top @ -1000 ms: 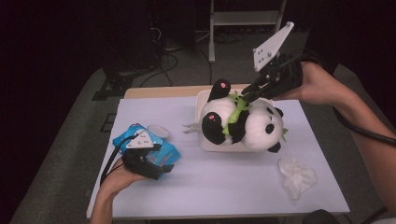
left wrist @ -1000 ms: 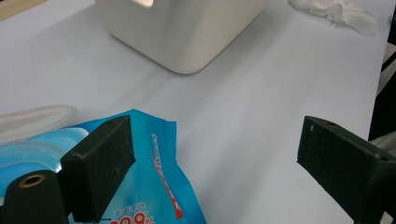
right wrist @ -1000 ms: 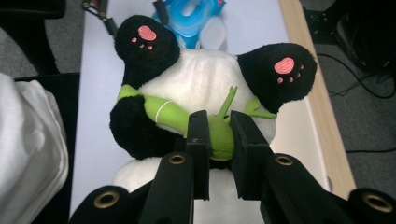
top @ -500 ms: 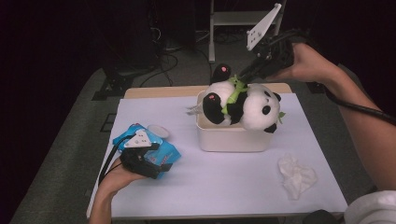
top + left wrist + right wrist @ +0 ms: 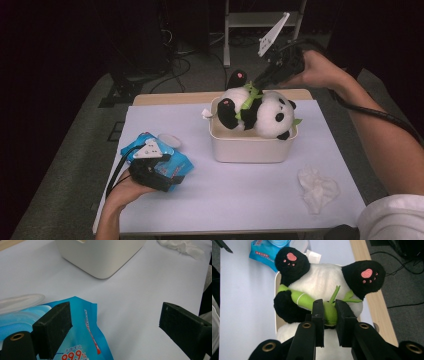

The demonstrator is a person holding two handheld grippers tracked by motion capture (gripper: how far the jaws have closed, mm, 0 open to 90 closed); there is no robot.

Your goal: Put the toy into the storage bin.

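The right gripper (image 5: 329, 315) is pinching the green bamboo stalk (image 5: 312, 302) sewn across the toy panda (image 5: 257, 112), its jaws nearly together with the soft green cloth squeezed between the pads. Compared with a second ago, the panda has been carried from the near rim toward the far side of the table, and it is now lying on its back across the top of the cream tub (image 5: 250, 145), feet pointing away from the person and head hanging over the tub's right edge. It is resting on the rim rather than down inside, so the job of putting it in the tub looks only partly done; the next move would probably be lowering or nudging it in before letting go of the stalk. The left gripper (image 5: 115, 322) is sitting on the white table (image 5: 240, 200) at the near left, in the same place as before, with its jaws spread wide and nothing pressed between them; one pad is lying on the blue pack of wipes (image 5: 75, 340). A crumpled tissue (image 5: 316, 187) is lying apart at the near right.
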